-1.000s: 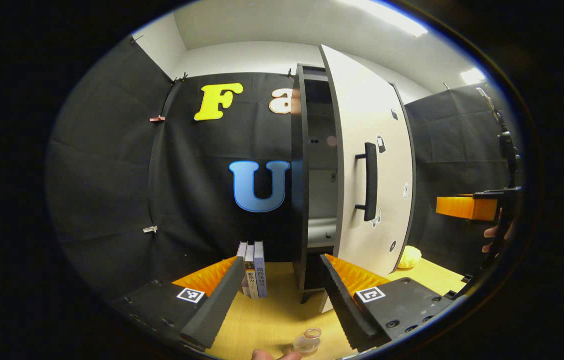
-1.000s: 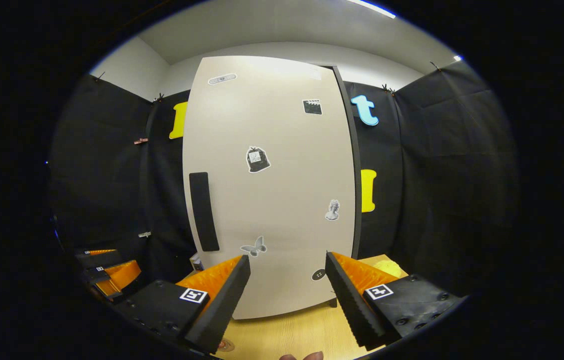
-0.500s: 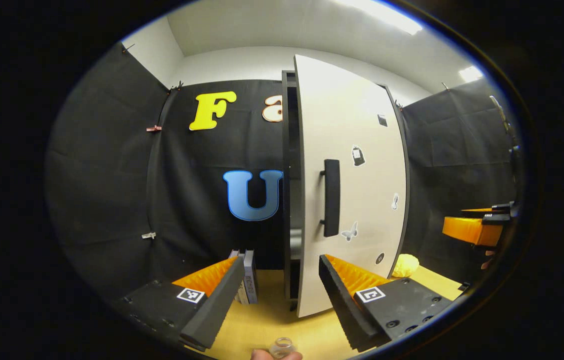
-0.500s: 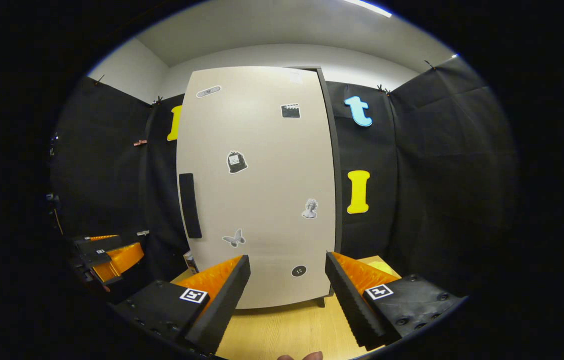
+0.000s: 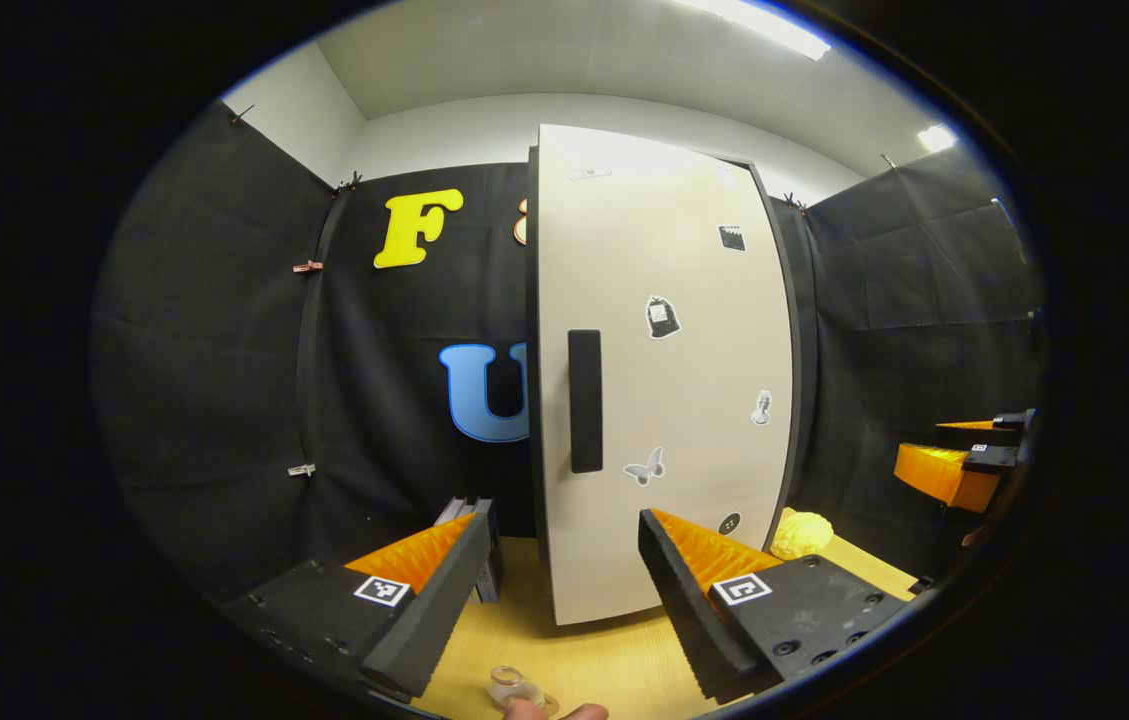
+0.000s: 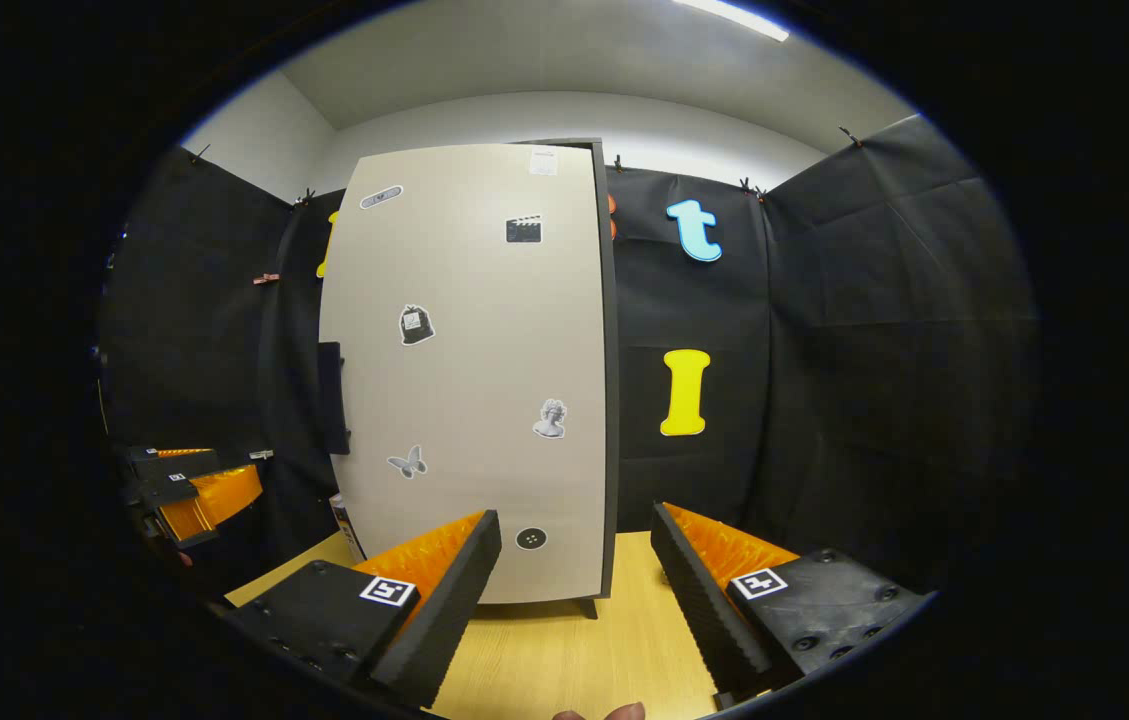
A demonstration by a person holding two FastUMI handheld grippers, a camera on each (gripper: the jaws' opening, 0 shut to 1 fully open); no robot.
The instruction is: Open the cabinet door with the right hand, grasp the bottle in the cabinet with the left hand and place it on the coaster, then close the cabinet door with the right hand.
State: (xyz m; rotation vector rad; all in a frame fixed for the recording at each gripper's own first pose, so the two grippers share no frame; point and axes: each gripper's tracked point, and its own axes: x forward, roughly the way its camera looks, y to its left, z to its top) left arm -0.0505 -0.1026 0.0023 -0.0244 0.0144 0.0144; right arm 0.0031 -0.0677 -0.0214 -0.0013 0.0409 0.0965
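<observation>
- Right gripper view: the cabinet door (image 6: 484, 370) looks shut; we should check it sits flat
- Our right gripper (image 6: 574, 590) and left gripper (image 5: 554, 590) both gape, holding nothing
- Our bottle (image 5: 509, 688) stands near us, in front of the door

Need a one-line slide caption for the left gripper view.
Left gripper open before the closed cabinet door, bottle on the table below.

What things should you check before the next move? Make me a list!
1. Cabinet door shut: ok, it looks closed in both views.
2. Bottle out of the cabinet: ok, on the table near the left gripper.
3. Bottle on the coaster: cannot tell, cut off at the view's edge.
4. Left gripper empty: ok, open.
5. Right gripper off the door: ok, open and apart from it.
</observation>
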